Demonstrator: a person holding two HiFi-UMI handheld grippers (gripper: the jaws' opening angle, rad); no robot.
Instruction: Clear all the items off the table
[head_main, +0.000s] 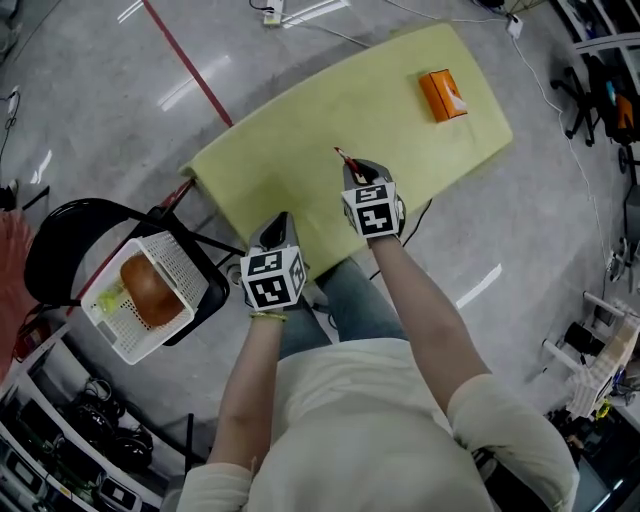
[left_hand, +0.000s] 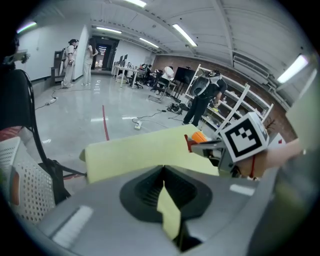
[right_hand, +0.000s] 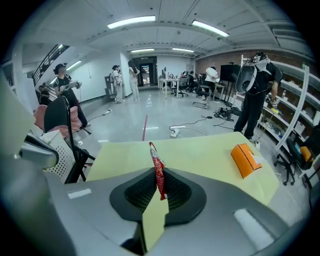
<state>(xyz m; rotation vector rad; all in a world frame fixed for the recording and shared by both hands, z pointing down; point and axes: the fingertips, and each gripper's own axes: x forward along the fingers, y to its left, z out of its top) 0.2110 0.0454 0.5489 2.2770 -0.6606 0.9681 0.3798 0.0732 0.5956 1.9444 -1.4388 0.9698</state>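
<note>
Right gripper view: I see the right tool (right_hand: 159, 182) nearly closed, its jaws pinched on a thin red sachet (right_hand: 157, 165). The sachet stands up between the pads, its upper end poking out past the tips and its lower end down in the gap. Nothing else is in that grip.

Left gripper view: the left tool (left_hand: 164, 187) has its jaws fully together with nothing between them, only the yellow-green worktop (left_hand: 135, 152) showing beyond the tips.

Head view: both tools point forward and down, side by side. The right one is over the near part of the worktop, with the red sachet sticking out ahead of it. The left one is at the near edge, closer to me and well apart from the sachet. I cannot tell whether either tool touches the surface.

An orange pack (head_main: 443, 95) lies flat on the worktop near its far end, well apart from both tools and touched by neither.

Off to my left a white mesh basket (head_main: 195, 262) sits on a black chair (head_main: 60, 230) beside the worktop. It holds a brown round item (head_main: 150, 288) and something small and yellow-green that I can't make out.
</note>
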